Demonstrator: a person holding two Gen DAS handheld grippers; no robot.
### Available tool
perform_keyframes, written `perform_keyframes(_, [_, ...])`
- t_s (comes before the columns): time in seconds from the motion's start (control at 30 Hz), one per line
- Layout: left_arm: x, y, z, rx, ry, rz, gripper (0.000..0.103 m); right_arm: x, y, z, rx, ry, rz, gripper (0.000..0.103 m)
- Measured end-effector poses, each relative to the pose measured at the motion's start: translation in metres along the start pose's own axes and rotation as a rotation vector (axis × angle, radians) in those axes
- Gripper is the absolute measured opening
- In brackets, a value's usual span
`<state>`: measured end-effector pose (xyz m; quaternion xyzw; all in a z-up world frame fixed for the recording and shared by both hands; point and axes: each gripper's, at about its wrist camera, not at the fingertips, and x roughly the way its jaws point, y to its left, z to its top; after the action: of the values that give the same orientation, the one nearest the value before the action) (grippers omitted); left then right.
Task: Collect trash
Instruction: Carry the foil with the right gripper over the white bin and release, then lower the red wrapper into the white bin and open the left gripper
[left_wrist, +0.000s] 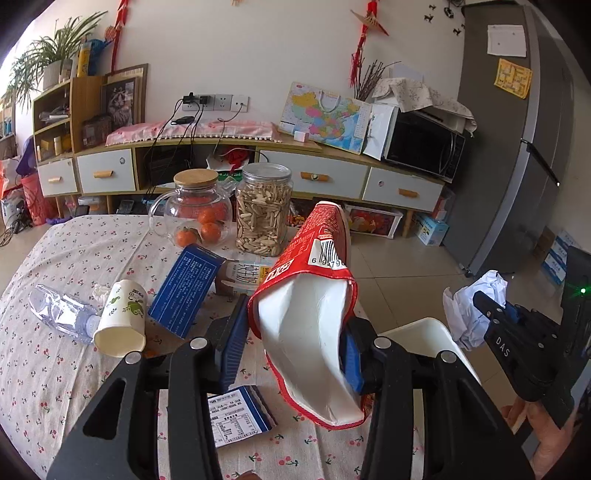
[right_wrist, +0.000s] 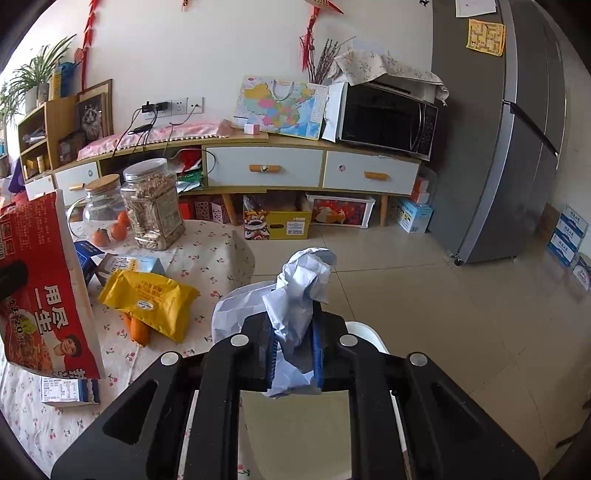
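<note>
My left gripper (left_wrist: 295, 321) is shut on a red snack carton (left_wrist: 306, 332), which is tilted with its open white inside facing the camera. The same carton (right_wrist: 44, 295) fills the left edge of the right wrist view. My right gripper (right_wrist: 295, 325) is shut on a crumpled white paper (right_wrist: 303, 284), held past the table's right edge over the floor. That paper (left_wrist: 469, 306) also shows in the left wrist view. On the cherry-print tablecloth (left_wrist: 55, 387) lie a paper cup (left_wrist: 122, 321), a crushed plastic bottle (left_wrist: 59, 314), a blue box (left_wrist: 184, 291) and a yellow packet (right_wrist: 147, 299).
A glass jar of oranges (left_wrist: 195, 210) and a jar of seeds (left_wrist: 262, 214) stand at the table's far side. A white curved plastic object (left_wrist: 424, 336) sits beside the table under the grippers. Behind are a sideboard (right_wrist: 266, 166), a microwave (right_wrist: 384, 118) and a fridge (right_wrist: 517, 147).
</note>
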<state>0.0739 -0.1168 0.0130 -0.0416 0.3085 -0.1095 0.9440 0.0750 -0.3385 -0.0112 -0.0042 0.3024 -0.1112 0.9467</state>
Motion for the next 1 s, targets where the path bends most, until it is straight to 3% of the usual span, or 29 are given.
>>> perform_keyframes(0.03, [0.003,-0.006,-0.001,0.007,0.011,-0.013,0.044,0.003,-0.006,-0.001,0.015,0.015,-0.010,0.030])
perform_keyframes(0.07, [0.007,-0.013,-0.003,0.020,0.019,-0.022,0.044,0.004,-0.013,-0.003,0.030,0.027,-0.022,0.054])
perform_keyframes(0.1, [0.010,-0.020,-0.004,0.035,0.025,-0.028,0.044,0.004,-0.020,-0.004,0.053,0.025,-0.033,0.066])
perform_keyframes(0.3, [0.033,-0.059,-0.008,0.040,0.068,-0.093,0.044,-0.013,-0.053,-0.001,0.123,-0.061,-0.151,0.094])
perform_keyframes(0.53, [0.058,-0.103,-0.004,0.037,0.124,-0.162,0.045,-0.028,-0.088,0.006,0.153,-0.127,-0.305,0.096])
perform_keyframes(0.87, [0.085,-0.145,-0.005,0.030,0.206,-0.238,0.047,-0.027,-0.135,0.002,0.285,-0.074,-0.333,0.096])
perform_keyframes(1.0, [0.091,-0.156,-0.006,0.031,0.247,-0.267,0.059,-0.029,-0.139,0.001,0.287,-0.075,-0.355,0.096])
